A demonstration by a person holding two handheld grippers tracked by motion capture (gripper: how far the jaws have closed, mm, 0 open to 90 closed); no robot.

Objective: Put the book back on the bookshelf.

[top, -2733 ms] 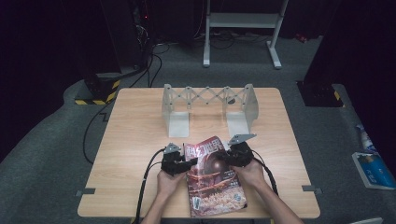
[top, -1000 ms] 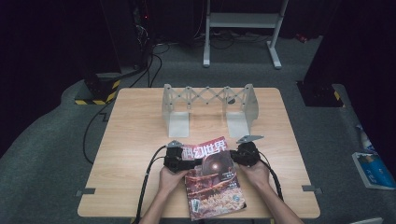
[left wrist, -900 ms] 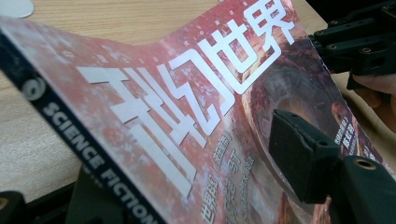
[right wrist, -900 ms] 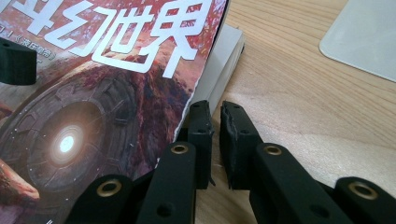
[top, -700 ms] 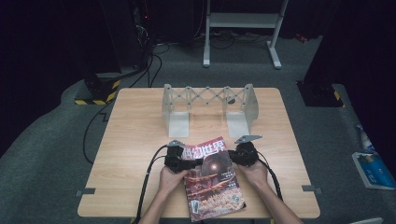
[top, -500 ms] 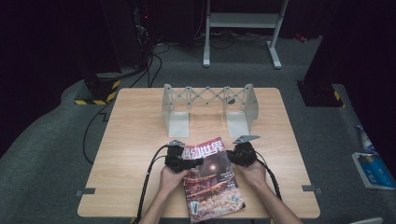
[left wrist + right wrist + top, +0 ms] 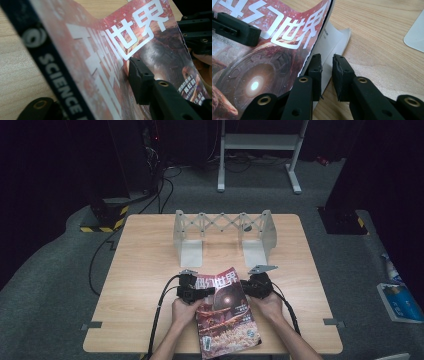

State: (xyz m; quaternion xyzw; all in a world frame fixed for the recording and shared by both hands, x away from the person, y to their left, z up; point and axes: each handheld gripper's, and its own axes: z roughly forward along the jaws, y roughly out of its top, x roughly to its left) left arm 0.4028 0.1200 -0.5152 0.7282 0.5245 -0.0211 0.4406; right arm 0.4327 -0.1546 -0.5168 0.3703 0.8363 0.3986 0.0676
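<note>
**Magazine held at both sides near the tabletop's front edge**

A magazine (image 7: pixel 225 312) with a red cover lay near the front edge of the tabletop (image 7: pixel 145 265), about midway along it, its bottom corner reaching almost to that edge. Beyond it, toward the back edge, stood a pale expanding rack (image 7: pixel 223 236) with two upright end plates and a lattice between them; it stood well apart from the magazine and nothing lay between the two.

The left gripper (image 7: pixel 200 292) sat at the magazine's spine side. Its jaws had just been closing, and in the left gripper view they straddled the spine, one jaw lying on the cover and the other below the dark spine, blurred and cut off by the frame. The right gripper (image 7: pixel 246 287) sat at the magazine's open edge. Its jaws had just been opening, and in the right gripper view they stood slightly apart, with a white inner page (image 7: pixel 332 47) passing between them; whether the pads pressed on it could not be made out.

The person's hands hid the lower parts of both grippers. On the floor to the right lay a blue-and-white pack (image 7: pixel 400 302), its print too small to read.
</note>
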